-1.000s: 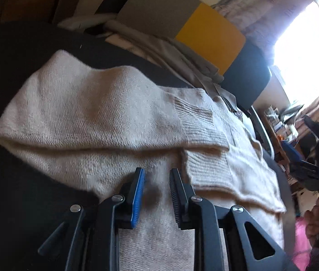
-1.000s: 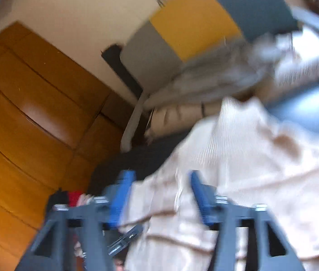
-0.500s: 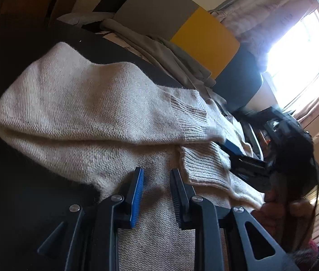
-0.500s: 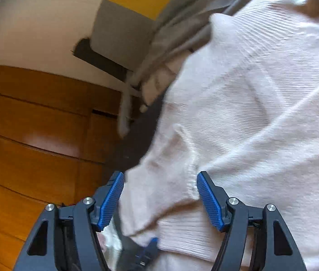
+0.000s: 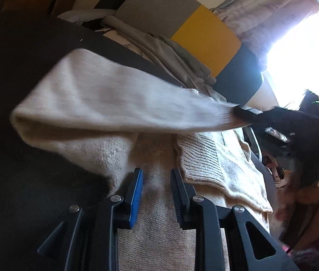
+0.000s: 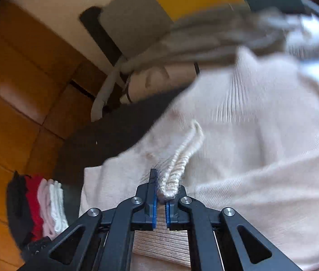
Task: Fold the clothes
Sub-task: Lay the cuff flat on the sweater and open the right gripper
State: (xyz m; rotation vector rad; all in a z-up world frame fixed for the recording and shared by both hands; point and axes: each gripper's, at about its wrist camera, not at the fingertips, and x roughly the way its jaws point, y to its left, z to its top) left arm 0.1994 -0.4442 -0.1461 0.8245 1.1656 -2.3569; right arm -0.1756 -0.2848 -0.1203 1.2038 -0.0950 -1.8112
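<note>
right gripper (image 6: pixel 160 194) pinches sweater (image 6: pixel 249 146) cuff; left gripper (image 5: pixel 156 187) open.

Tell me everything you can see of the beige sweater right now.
The beige sweater is a soft, fuzzy knit with ribbed cuffs, lying spread on a dark surface. One sleeve is lifted and stretched across the body, blurred by motion; the right tongs are shut on its ribbed cuff. A second ribbed cuff lies flat on the body. The left tongs sit open over the body fabric, gripping nothing. Grey clothes lie just beyond it.
</note>
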